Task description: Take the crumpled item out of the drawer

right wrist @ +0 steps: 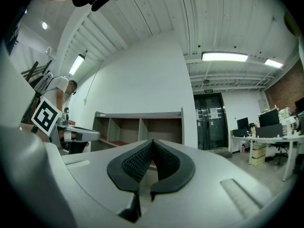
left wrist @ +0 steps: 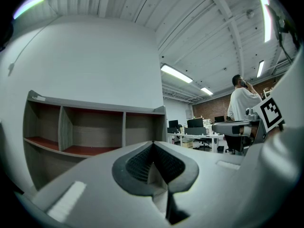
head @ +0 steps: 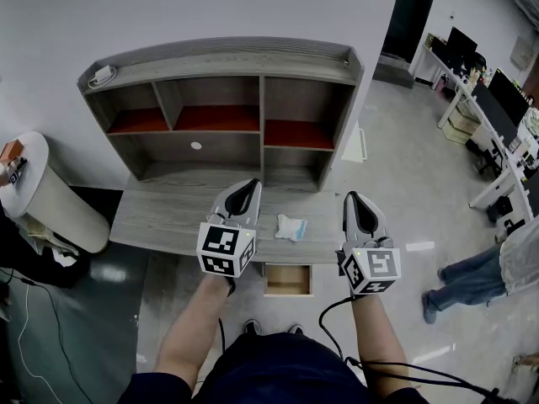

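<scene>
Left tool (head: 247, 188) and right tool (head: 355, 202), jaws together, flank crumpled item (head: 291, 226).

Open-plan office/lab: rows of white desks (right wrist: 268, 138) w/ monitors (head: 509, 96) & office chairs (left wrist: 207, 143), strip lights (right wrist: 224, 56) on a corrugated ceiling (left wrist: 123, 4), brick wall (left wrist: 216, 110) at back, glass double door (right wrist: 210, 121).

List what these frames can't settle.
Drawer, head view: back part hidden under the desk top.
Crumpled item, head view: too small to identify its material; absent from both gripper views, which aim above the desk.
Small object on the shelf unit top, head view: too small to name.
</scene>
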Demonstrator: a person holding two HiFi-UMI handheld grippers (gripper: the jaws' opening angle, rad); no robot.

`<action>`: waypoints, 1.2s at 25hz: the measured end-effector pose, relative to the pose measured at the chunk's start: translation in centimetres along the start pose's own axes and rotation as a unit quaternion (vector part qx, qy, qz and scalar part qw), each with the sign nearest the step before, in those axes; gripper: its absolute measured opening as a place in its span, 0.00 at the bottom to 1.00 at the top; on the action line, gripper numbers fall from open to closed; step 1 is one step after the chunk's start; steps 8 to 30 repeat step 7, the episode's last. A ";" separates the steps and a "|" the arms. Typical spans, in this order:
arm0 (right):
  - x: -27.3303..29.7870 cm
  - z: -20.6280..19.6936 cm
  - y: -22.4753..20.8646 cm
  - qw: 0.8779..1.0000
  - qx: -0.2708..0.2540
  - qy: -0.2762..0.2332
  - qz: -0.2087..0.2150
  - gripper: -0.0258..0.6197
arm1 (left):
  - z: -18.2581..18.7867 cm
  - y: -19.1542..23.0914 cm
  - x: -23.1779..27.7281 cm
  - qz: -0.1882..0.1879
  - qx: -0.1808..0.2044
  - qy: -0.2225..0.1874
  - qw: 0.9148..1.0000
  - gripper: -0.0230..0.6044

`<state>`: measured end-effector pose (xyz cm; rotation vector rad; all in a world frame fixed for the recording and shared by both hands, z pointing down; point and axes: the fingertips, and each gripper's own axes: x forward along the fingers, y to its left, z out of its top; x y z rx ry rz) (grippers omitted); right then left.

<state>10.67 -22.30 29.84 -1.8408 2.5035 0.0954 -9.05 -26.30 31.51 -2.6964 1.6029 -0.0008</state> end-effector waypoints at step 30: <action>0.7 -0.4 0.2 1.000 -0.001 0.001 -0.002 0.05 | -0.4 0.5 0.4 -0.005 0.000 0.002 1.000 0.04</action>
